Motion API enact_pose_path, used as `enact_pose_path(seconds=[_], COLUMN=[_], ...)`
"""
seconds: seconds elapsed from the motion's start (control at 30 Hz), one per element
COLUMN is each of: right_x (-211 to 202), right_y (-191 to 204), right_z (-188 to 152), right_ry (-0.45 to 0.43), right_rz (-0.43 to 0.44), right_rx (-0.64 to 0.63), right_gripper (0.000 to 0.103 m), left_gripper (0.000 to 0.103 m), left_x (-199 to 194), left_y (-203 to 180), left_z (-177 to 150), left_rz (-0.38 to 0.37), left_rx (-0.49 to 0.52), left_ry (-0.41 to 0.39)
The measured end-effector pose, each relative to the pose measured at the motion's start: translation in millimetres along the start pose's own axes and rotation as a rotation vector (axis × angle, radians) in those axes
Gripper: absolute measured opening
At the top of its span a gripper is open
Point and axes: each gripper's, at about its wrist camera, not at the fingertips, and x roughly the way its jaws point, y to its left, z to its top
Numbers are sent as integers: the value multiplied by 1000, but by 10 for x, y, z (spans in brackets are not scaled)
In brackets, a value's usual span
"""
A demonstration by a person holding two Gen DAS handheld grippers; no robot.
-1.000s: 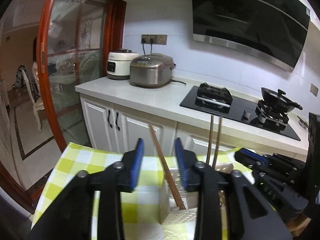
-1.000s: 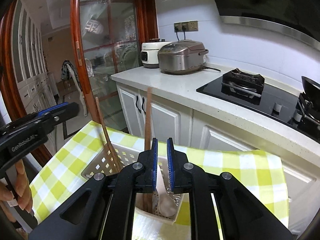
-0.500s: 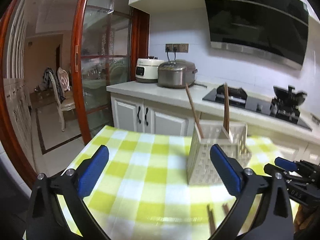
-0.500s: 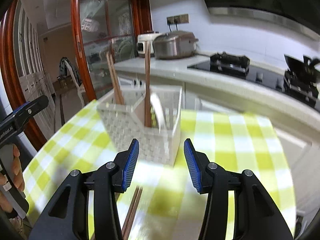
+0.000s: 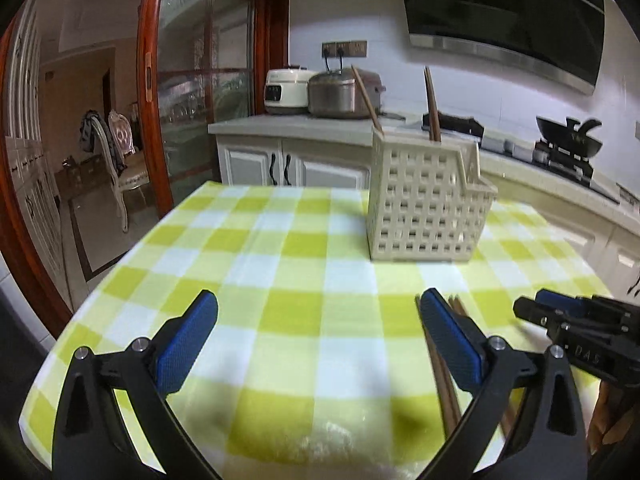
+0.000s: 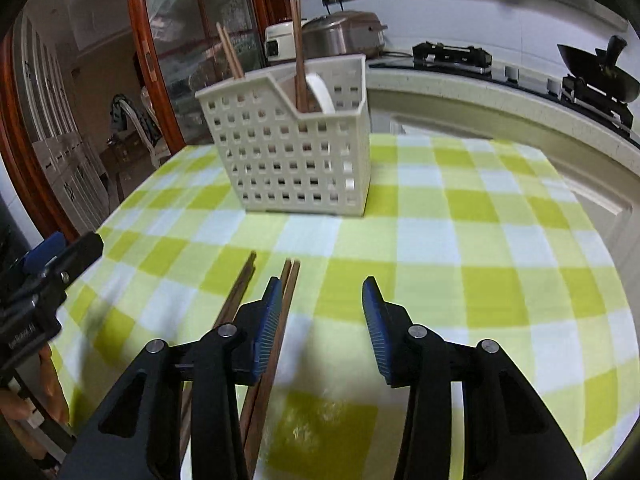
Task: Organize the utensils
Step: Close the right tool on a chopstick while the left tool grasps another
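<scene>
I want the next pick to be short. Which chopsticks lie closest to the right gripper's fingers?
The pair lying flat on the tablecloth right beside the right gripper, its tips at the left finger. The other loose chopsticks lie farther left; the rest stand in the basket.

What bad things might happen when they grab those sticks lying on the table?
The loose chopsticks lie close together under the right hand-held gripper, so its open jaws might pinch only some, or roll one off the checked tablecloth. The white basket looks light and already holds tall chopsticks, so a bump while dropping more in could tip it.
</scene>
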Motion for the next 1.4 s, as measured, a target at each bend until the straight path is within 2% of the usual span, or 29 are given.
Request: enact_pose_path(seconds=[0.3,0.53,1.03,1.4], right_x=[144,147,189,240], right_y=[77,36,179,288], right_z=[-111,-107,-132,-139], right_ry=[47,43,88,113], right_rz=[-10,-23,-18,-20], right_rx=[5,29,-17,-41], right_gripper=[30,29,29,19], left_gripper=[98,98,98,98], left_x=[106,144,86,66], left_y=[38,82,40,106], left_z=[-154,-144,-166,-147], left_rz=[-8,-9,-3,-12], left_rx=[-9,-37,-16,-43], left_ry=[50,68,52,57])
